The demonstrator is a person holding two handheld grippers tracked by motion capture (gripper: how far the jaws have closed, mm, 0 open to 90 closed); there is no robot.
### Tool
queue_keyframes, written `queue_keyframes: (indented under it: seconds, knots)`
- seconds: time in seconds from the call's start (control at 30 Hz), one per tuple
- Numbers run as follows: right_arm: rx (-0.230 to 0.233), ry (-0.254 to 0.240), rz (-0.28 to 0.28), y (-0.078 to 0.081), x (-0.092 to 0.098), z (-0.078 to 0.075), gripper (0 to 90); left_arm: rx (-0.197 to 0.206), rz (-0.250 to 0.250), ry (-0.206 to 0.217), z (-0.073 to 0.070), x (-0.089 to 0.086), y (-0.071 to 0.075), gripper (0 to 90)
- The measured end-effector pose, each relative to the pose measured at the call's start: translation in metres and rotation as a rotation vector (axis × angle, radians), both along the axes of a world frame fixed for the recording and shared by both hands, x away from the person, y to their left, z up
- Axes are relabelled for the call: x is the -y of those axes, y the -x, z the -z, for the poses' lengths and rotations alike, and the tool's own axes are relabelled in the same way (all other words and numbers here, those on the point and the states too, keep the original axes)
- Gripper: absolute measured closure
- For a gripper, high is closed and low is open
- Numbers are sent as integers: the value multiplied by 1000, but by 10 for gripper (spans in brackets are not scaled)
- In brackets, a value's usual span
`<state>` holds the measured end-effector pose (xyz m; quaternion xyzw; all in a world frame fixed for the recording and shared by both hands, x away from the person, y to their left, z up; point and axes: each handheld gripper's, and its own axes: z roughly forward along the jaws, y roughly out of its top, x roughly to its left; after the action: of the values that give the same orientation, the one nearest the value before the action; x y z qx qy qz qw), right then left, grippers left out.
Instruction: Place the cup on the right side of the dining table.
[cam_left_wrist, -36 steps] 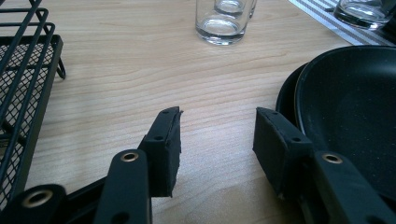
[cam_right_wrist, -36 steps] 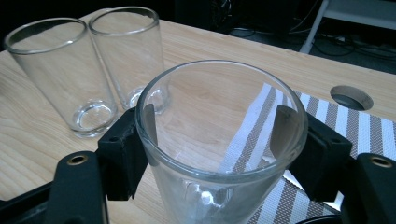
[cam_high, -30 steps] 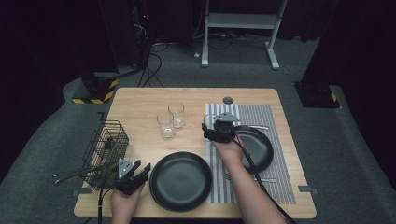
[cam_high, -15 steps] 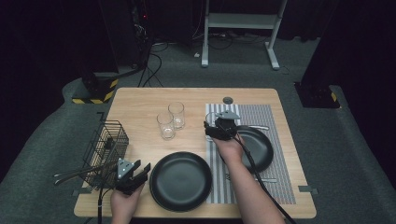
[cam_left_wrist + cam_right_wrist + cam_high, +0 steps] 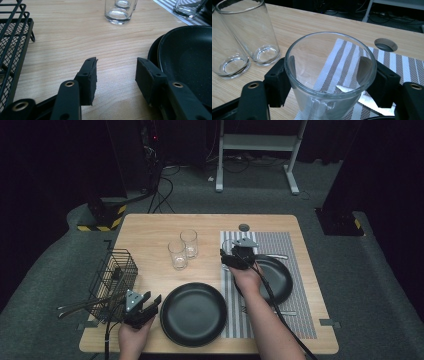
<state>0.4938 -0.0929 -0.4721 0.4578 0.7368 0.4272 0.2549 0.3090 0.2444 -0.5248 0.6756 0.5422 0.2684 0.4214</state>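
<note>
My right gripper (image 5: 229, 256) (image 5: 329, 67) is shut on a clear drinking glass (image 5: 322, 105), with a pad on each side of it, at the left edge of the striped placemat (image 5: 287, 247); whether the glass rests on the mat I cannot tell. Two more clear glasses (image 5: 178, 255) (image 5: 189, 243) stand on the bare wood to its left. My left gripper (image 5: 154, 298) (image 5: 116, 62) is open and holds nothing, low over the table just left of the large black plate (image 5: 192, 314) (image 5: 190, 62).
A second black plate (image 5: 276, 276) lies on the placemat under the right forearm, with cutlery (image 5: 278, 256) beside it. A black wire basket (image 5: 116, 274) holding utensils stands at the table's left edge. A round cable hole (image 5: 244, 227) is at the back.
</note>
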Motion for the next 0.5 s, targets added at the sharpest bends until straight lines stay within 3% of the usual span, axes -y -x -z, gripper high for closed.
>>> queue_keyframes:
  seconds: [0.5]
  knots:
    - [15, 22, 2, 2, 2, 1, 283, -2, 5, -9, 0, 0, 0, 519]
